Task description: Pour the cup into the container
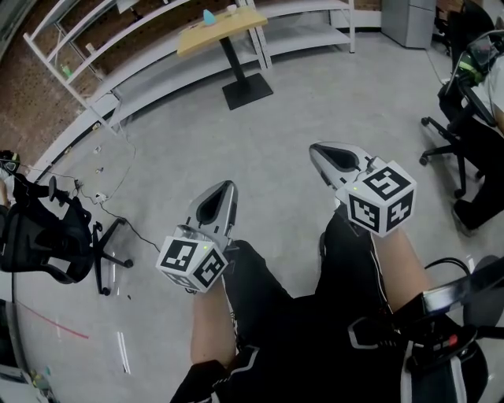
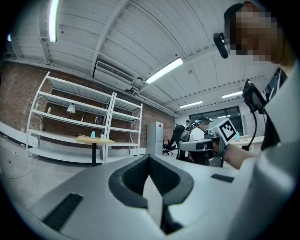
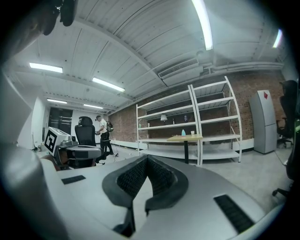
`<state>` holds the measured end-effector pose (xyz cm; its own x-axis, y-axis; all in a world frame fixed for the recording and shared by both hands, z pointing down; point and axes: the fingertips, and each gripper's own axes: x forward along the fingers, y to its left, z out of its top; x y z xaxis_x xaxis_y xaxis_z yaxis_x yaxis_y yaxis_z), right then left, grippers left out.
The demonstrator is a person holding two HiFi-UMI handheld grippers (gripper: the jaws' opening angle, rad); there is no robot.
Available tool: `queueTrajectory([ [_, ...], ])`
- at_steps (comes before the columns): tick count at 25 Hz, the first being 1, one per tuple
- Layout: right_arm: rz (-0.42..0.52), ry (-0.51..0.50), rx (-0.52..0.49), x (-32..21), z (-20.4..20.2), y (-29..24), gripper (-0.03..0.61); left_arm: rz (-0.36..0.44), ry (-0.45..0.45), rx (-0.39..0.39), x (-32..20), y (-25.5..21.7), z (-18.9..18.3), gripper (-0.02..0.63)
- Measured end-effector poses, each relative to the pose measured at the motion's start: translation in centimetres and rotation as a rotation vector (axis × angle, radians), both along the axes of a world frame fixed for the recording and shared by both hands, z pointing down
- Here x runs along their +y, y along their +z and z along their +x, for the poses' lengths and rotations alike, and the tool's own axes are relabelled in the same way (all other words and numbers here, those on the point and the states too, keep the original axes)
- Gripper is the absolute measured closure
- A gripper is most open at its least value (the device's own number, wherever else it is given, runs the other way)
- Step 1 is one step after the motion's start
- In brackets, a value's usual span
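Observation:
A small wooden table (image 1: 220,30) stands far across the room, with a teal container (image 1: 209,16) and a white cup (image 1: 232,9) on it. Both show tiny in the right gripper view too, the teal container (image 3: 183,132) beside the white cup (image 3: 192,133). My left gripper (image 1: 228,186) and right gripper (image 1: 316,149) hover over the seated person's knees, far from the table. Both are shut with nothing between the jaws. In the left gripper view the table (image 2: 95,139) lies straight ahead and the right gripper (image 2: 201,145) is off to the side.
White shelving (image 1: 94,47) runs along the brick wall behind the table. A black office chair (image 1: 47,236) is at the left with cables on the floor nearby. More chairs (image 1: 457,142) are at the right. A person (image 3: 102,133) stands in the distance.

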<state>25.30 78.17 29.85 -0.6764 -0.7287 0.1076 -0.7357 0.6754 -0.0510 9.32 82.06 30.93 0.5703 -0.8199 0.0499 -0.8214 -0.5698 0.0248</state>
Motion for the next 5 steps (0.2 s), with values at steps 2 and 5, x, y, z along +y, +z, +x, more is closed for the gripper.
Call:
queueTrajectory([
  [2, -0.001, -0.006, 0.0, -0.14, -0.32, 0.16, 0.577, -0.009, -0.008, -0.006, -0.18, 0.41, -0.34, 0.612],
  [5, 0.001, -0.016, 0.01, -0.55, -0.86, 0.33, 0.577, -0.014, -0.018, -0.005, -0.48, 0.71, -0.86, 0.612],
])
